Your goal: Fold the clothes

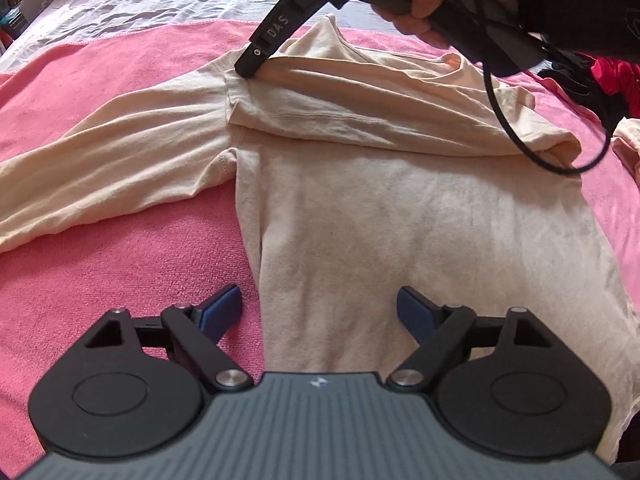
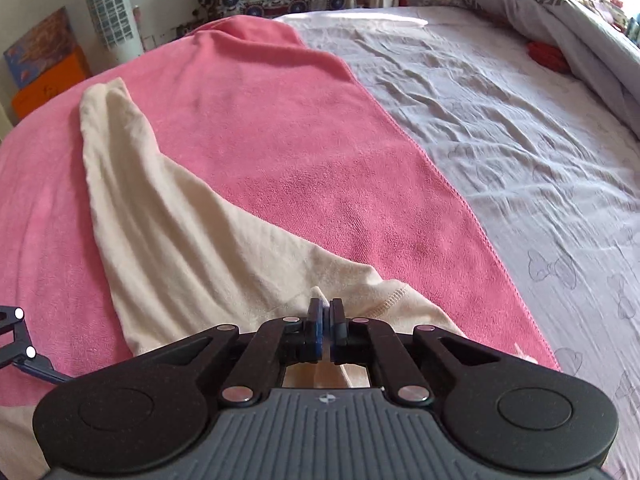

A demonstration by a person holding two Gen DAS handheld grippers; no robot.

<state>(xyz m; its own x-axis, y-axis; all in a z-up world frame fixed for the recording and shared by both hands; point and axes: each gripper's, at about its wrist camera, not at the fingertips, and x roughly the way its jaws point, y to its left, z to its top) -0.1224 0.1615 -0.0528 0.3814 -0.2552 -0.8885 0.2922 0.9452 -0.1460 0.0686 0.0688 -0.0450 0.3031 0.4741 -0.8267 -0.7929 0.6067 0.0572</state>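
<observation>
A cream long-sleeved shirt (image 1: 420, 220) lies flat on a pink towel (image 1: 100, 272) spread over a bed. The left gripper (image 1: 320, 312) hovers above the shirt's lower edge with its jaws spread wide and nothing between them. The right gripper (image 2: 329, 322) has its jaws pressed nearly together, pinching a small fold of the shirt near the shoulder; from the left wrist view its tip (image 1: 250, 66) meets the cloth there, where one sleeve (image 1: 400, 120) is folded across the chest. The other sleeve (image 2: 160, 220) stretches out over the towel, though fisheye distortion makes its exact lie hard to judge.
</observation>
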